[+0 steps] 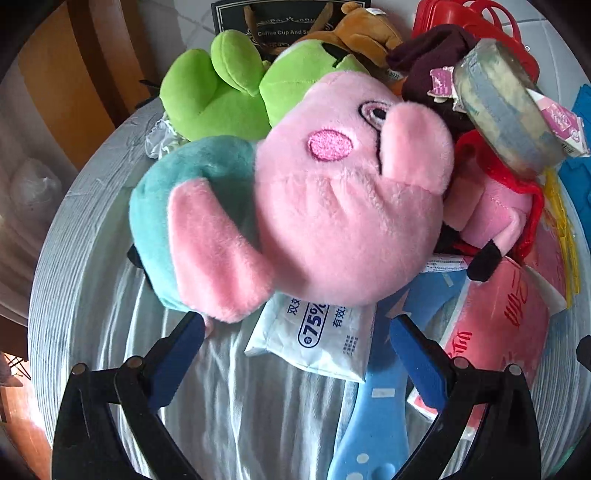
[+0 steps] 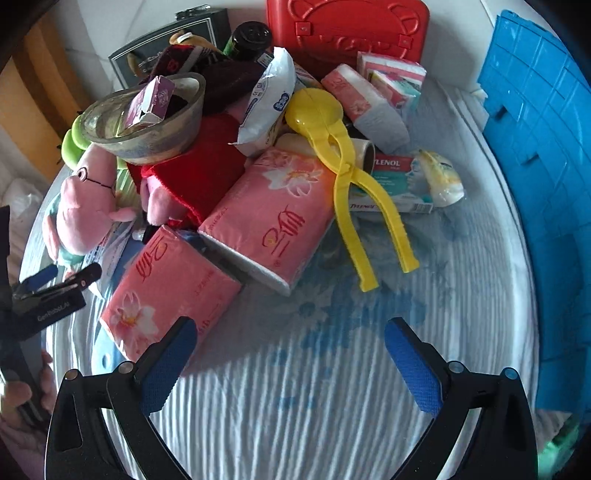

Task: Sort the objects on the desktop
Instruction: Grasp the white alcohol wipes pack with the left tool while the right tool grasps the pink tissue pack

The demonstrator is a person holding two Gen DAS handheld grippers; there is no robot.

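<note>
A pink plush pig with a teal body [image 1: 332, 206] lies on the table just ahead of my left gripper [image 1: 295, 339], which is open and empty, its left pad near the pig's arm. The pig also shows at the left of the right wrist view [image 2: 85, 206]. A wet-wipe packet [image 1: 317, 332] lies under the pig, between my left fingers. My right gripper [image 2: 291, 343] is open and empty over the bare cloth. A pink tissue pack [image 2: 166, 295] lies by its left finger, a second pack [image 2: 273, 218] lies beyond. Yellow plastic tongs [image 2: 351, 177] rest on the pile.
A green plush [image 1: 221, 88], a brown plush [image 1: 365, 29], a tape roll [image 2: 147, 122], a red case [image 2: 347, 29], a Tylenol box [image 2: 395, 177] and small packets crowd the back. A blue crate [image 2: 543, 147] stands at the right. The left gripper shows at the right view's left edge [image 2: 55, 288].
</note>
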